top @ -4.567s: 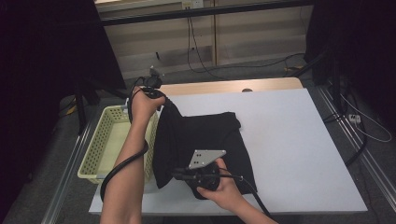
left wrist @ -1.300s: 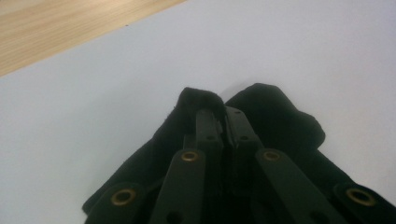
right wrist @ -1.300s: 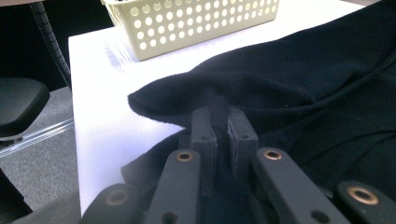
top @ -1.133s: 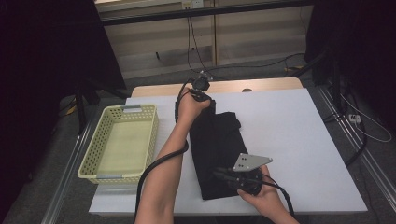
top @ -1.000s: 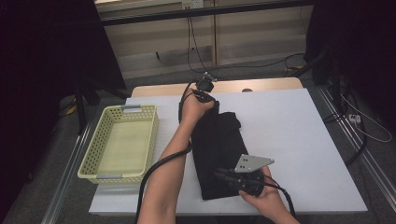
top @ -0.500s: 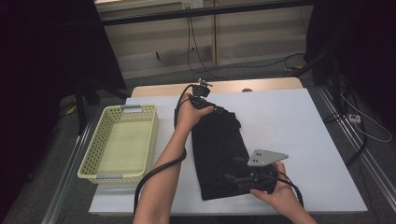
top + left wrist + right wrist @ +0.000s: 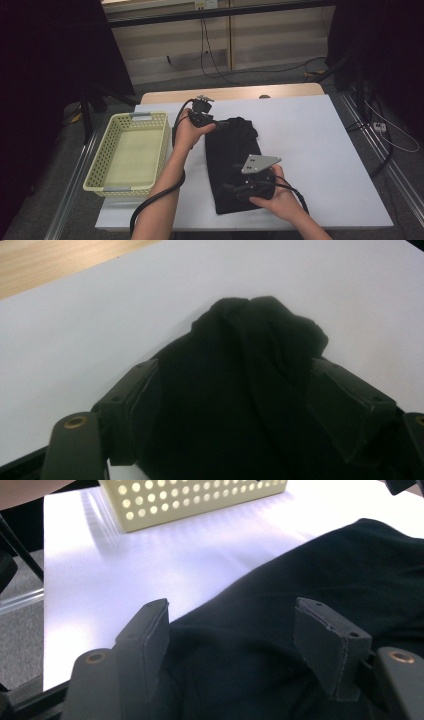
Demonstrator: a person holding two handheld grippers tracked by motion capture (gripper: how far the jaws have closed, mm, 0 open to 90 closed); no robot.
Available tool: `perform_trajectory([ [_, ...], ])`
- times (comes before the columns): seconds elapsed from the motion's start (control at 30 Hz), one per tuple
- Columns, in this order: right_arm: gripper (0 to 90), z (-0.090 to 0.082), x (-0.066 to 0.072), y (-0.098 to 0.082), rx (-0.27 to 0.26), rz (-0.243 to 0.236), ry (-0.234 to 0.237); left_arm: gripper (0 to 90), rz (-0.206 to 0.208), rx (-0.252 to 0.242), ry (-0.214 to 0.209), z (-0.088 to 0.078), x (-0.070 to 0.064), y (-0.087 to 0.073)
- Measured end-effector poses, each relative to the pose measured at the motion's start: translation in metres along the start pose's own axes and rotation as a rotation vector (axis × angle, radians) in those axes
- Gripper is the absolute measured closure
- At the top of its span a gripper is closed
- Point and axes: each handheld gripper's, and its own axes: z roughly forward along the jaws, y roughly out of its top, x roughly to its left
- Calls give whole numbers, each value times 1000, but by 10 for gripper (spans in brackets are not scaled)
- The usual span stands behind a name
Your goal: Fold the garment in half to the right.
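Black cloth point(image 7: 232, 165) folded into a long strip, lying lengthwise on the white table point(image 7: 325, 150), a little left of centre, near end just short of the front edge, far end bunched toward the back edge. Left tool point(image 7: 215, 125) at the far end of the strip; jaws wide, just been opening, cloth point(image 7: 240, 390) lying loose between the pads and not pinched. Right tool point(image 7: 235, 187) at the near end, over the strip's lower part; jaws likewise spread, just been opening, fabric point(image 7: 300, 605) slack between them, pads clear of it. Yellow basket point(image 7: 107, 172) at the left edge of the table, apart from the cloth, nothing visible inside. Step judged: release after a fold, both ends let go, strip settled flat apart from the lump at the far end. Next move, as a guess: either another fold end to end, or a lift into the basket. Either calls for fresh grips through all layers at once, both ends raised together so the fold holds; far-end lump likely to spill if caught by one layer alone.
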Motion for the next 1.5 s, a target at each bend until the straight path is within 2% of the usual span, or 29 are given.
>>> perform_trajectory([
  [0.07,318,6,1,1,10,-3,7,223,0,-5,-11,-2,0,-6],
  [0.23,330,17,2,-1,42,-11,10,218,12,-3,18,-4,1,-20],
  [0.33,348,19,3,-3,52,-23,9,207,14,-7,30,-5,1,-28],
  [0.5,368,19,2,-6,53,-11,9,191,19,-5,42,-9,1,-42],
  [0.57,393,19,2,-7,55,-9,12,190,16,-15,38,-11,1,-47],
  [0.6,393,19,2,-7,64,-18,10,189,9,-20,48,-13,1,-50],
  [0.7,416,18,0,-6,64,-20,5,182,-18,-38,38,-18,2,-56],
  [0.73,416,18,0,-6,64,-20,5,183,-18,-38,38,-18,2,-56],
  [0.77,458,18,-1,-5,59,-16,11,180,-29,-29,33,-18,3,-57],
  [0.83,464,19,0,-5,61,-18,14,178,-33,-35,46,-21,4,-59],
  [0.93,511,22,3,-2,61,-28,28,175,-32,-36,46,-26,3,-65],
  [1.03,523,25,9,2,65,-47,40,176,-36,-34,59,-30,4,-67],
  [1.1,525,29,13,5,64,-53,65,176,-40,-34,67,-32,5,-70],
  [1.2,521,36,22,6,91,-81,89,176,-42,-35,78,-35,6,-72],
  [1.3,529,44,25,2,136,-100,86,177,-38,-35,77,-37,5,-73],
  [1.33,541,46,25,1,145,-101,76,178,-41,-40,79,-37,5,-73],
  [1.4,580,48,26,-2,159,-95,87,178,-34,-37,80,-36,4,-73],
  [1.5,667,48,24,-5,184,-89,79,179,-33,-31,80,-33,3,-74],
])
